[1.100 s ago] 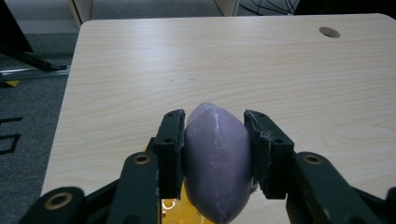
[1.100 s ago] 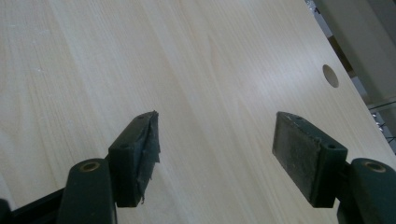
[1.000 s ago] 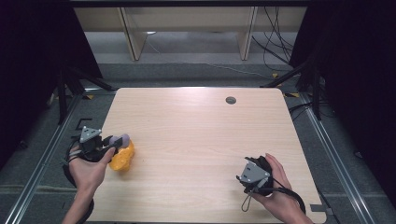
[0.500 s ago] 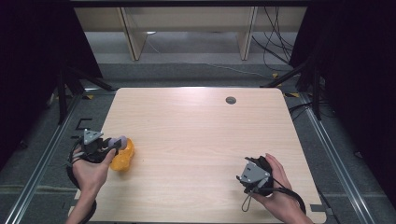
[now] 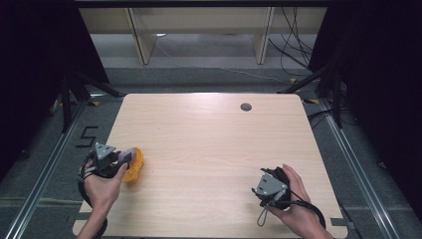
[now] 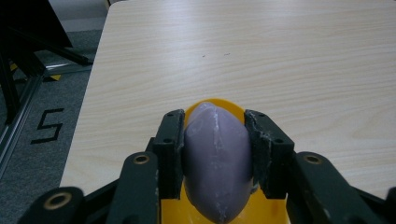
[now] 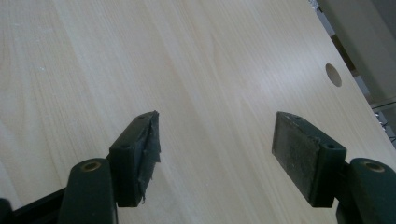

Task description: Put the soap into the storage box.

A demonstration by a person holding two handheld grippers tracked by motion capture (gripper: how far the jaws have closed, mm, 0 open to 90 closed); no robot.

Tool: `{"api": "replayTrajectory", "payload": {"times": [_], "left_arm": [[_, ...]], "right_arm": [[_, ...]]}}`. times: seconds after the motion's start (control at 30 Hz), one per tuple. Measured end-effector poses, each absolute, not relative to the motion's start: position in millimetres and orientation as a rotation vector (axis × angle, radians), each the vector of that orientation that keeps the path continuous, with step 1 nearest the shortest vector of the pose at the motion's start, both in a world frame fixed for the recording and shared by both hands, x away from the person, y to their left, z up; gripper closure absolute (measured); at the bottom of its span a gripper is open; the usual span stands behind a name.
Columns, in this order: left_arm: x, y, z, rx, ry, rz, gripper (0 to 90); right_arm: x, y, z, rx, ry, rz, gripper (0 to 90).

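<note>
My left gripper [image 6: 215, 140] has its jaws closed narrow on a purple egg-shaped piece [image 6: 216, 158], one pad pressed on each flank. Under and behind the piece sits a yellow holder [image 6: 215, 105]; its rim shows past the far tip of the piece and its floor shows between my jaws. Whether the piece touches the holder I cannot tell. In the high view, my left gripper [image 5: 124, 158] and the yellow holder [image 5: 134, 167] lie at the left edge of the table [image 5: 209, 144], nearer its near-left corner.

My right gripper [image 7: 217, 149] has its jaws spread wide, nothing between the pads, bare wood beneath. It [image 5: 261, 181] sits in my right hand [image 5: 293, 199] close to the near-right corner. A round hole [image 5: 246, 106] lies by the far edge, right of centre.
</note>
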State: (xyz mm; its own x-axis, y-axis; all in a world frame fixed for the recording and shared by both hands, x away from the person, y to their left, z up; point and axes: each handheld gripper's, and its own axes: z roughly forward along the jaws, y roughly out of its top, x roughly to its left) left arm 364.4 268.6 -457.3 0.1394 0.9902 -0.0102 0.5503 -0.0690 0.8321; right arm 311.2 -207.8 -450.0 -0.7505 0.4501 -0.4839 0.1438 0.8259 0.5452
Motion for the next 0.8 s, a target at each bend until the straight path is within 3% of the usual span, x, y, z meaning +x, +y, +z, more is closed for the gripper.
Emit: {"api": "replayTrajectory", "payload": {"times": [0.8], "left_arm": [[350.3,259.2,-479.7,1.801,1.535,0.740,58.4]], "right_arm": [[309.7,-205.7,-451.5,0.413,2.406,0.641,32.9]]}}
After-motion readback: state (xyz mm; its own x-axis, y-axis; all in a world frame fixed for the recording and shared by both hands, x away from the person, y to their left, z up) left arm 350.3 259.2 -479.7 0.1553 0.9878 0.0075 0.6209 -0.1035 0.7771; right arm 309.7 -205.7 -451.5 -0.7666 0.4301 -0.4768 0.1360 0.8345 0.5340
